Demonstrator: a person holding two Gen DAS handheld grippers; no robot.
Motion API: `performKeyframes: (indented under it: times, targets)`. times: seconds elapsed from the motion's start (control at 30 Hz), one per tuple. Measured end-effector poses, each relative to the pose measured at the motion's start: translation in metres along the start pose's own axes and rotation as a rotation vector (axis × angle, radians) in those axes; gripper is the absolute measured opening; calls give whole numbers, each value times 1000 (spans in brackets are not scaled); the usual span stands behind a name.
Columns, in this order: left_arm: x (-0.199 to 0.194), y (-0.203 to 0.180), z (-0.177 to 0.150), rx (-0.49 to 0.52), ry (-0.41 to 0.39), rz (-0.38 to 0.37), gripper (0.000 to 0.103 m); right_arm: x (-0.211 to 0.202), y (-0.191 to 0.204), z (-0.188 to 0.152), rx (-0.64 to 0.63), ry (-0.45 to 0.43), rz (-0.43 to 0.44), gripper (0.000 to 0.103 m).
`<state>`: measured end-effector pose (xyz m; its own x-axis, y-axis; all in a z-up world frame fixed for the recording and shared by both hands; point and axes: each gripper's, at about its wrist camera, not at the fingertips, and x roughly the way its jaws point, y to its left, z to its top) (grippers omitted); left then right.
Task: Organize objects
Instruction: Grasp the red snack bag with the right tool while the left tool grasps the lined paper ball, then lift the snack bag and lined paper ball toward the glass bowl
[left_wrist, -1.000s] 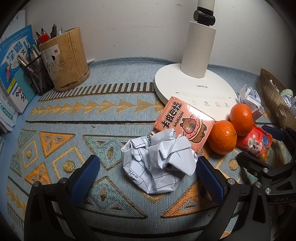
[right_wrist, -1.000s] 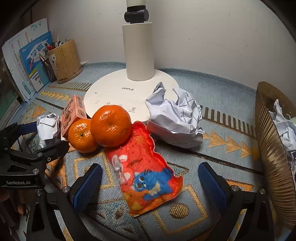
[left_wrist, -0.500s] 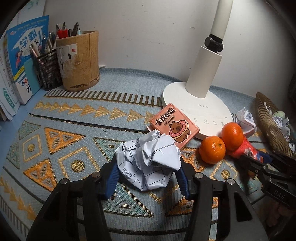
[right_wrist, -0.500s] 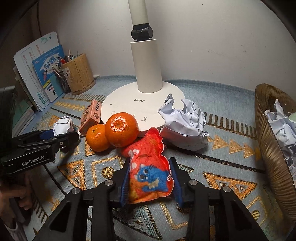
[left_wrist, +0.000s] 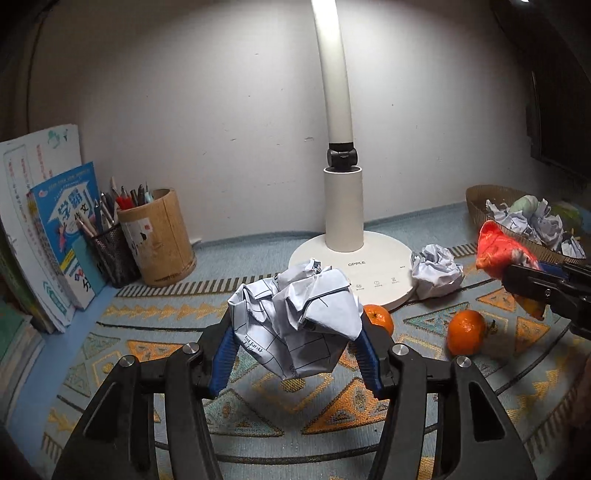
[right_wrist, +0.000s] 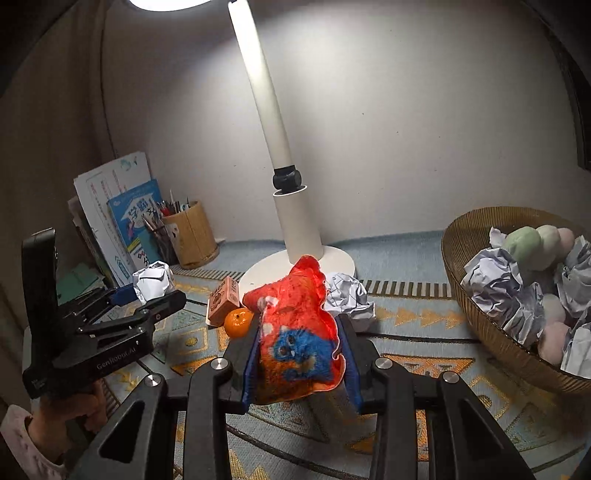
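Holding a crumpled paper ball (left_wrist: 295, 317) in our left gripper (left_wrist: 295, 354), lifted in front of the lamp base (left_wrist: 351, 266); w/ right gripper (right_wrist: 299, 358) we're clamping a red plush pouch (right_wrist: 295, 332), probably airborne, left of basket (right_wrist: 476, 314).

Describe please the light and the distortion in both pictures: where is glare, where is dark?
Left wrist view: the lamp arm glows overexposed, corners fall dark, and the wall bends outward from fisheye. Right wrist view: the lamp head blows out at the top edge, and the red snack bag is brightly lit, its print slightly soft.
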<state>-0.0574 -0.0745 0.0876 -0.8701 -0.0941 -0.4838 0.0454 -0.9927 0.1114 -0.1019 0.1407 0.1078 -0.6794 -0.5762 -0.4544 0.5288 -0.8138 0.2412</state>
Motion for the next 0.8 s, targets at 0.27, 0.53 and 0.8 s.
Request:
performKeyframes:
  times: [0.27,0.53,0.8]
  targets:
    - [-3,12,0,-58,-10,-8,54,-2,-8,2,54,8,22,37]
    - [-2,10,0,-50,-8,-16,54,-2,-12,0,61,14,31,37]
    - [-2,8,0,-38,-8,-22,55,-1,-16,-1,84,20,29,37]
